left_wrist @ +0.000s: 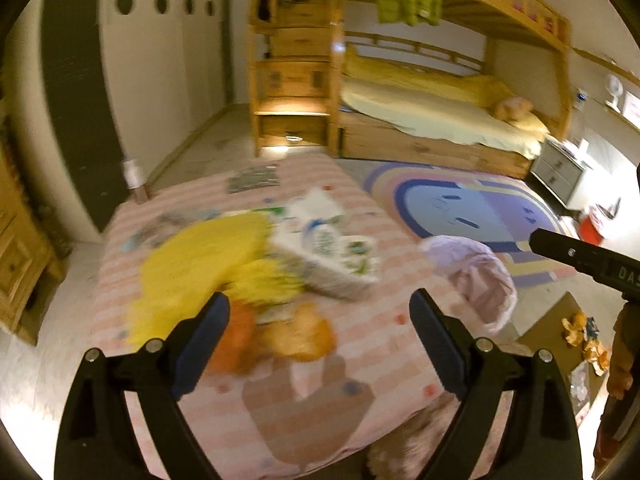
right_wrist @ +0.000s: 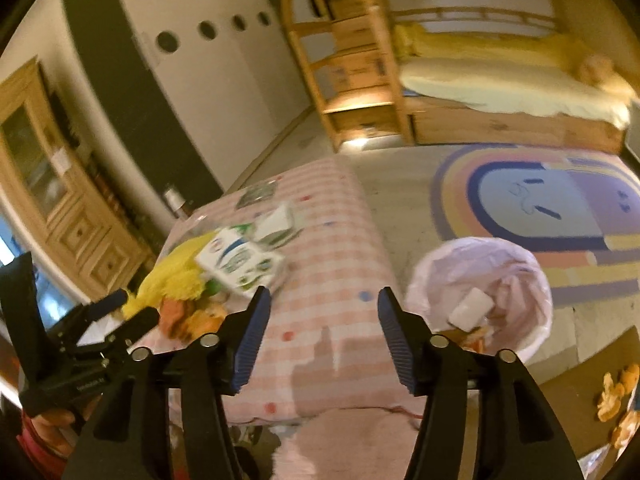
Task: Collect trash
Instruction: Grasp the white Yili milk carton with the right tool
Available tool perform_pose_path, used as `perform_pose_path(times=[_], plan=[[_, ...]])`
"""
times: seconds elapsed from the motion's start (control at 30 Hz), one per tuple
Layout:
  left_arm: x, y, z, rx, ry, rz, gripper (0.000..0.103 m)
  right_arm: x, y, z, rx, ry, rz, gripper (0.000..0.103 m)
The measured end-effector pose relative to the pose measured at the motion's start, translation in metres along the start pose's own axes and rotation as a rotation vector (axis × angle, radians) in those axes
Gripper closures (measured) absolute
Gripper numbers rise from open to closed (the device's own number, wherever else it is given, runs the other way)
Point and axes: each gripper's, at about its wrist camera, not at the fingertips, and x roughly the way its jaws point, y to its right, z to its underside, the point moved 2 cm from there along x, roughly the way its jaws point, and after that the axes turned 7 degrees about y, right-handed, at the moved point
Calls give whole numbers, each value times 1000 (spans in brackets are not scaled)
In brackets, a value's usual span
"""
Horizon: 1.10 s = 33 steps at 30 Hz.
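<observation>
The left tongs [left_wrist: 320, 320] are spread wide with nothing between the blue pads, tilted down over a pink striped mattress [left_wrist: 360, 364]. In the right wrist view the same left tongs [right_wrist: 128, 306] show at the left edge, with the hand [right_wrist: 52, 418] that carries them gripping the black handle below.

The right tongs [right_wrist: 322, 312] also stand released and empty, angled down toward the mattress [right_wrist: 332, 280], with only the striped cover in their gap. Their black body pokes into the left wrist view from the right edge, but the jaws cannot be seen there.

Just ahead of the left tongs lies the trash pile: an orange wrapper [left_wrist: 240, 340] nearest the left pad, yellow crumpled material [left_wrist: 200, 264] behind it, and a white printed carton [left_wrist: 328, 252] lying on its side, its long axis running from upper left to lower right. From the right tongs the carton [right_wrist: 240, 268] sits ahead and to the left, clear of the pads.

A bin lined with a pale pink bag [right_wrist: 480, 292] stands on the floor just beside the mattress, ahead and right of the right tongs, with a white block and orange scraps inside. More orange scraps [right_wrist: 616, 400] lie on cardboard at the right. The pictures are blurred.
</observation>
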Motion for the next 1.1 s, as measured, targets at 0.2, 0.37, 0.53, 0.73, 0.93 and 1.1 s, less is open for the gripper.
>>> perform_pose_path(times=[0.2,0.37,0.53,0.73,0.93,1.1], plan=[[-18,-54,14,-70,10,-94,14,22,-41,12,-94,-69,-46,35],[-15,-91,21,-132,-4,-158,14,57,-64,20,-182,-141,-76,26],[-5,-104,22,-148,-17,-178,14,100,-76,21,-267,-197,-91,19],[11,-105,20,-137,-31,-183,14,143,-82,17,-364,-254,-108,14],[19,-105,14,-128,-30,-187,14,176,-84,13,-472,-308,-131,13],[23,-103,14,-123,-36,-182,14,192,-80,11,-461,-349,-215,13]])
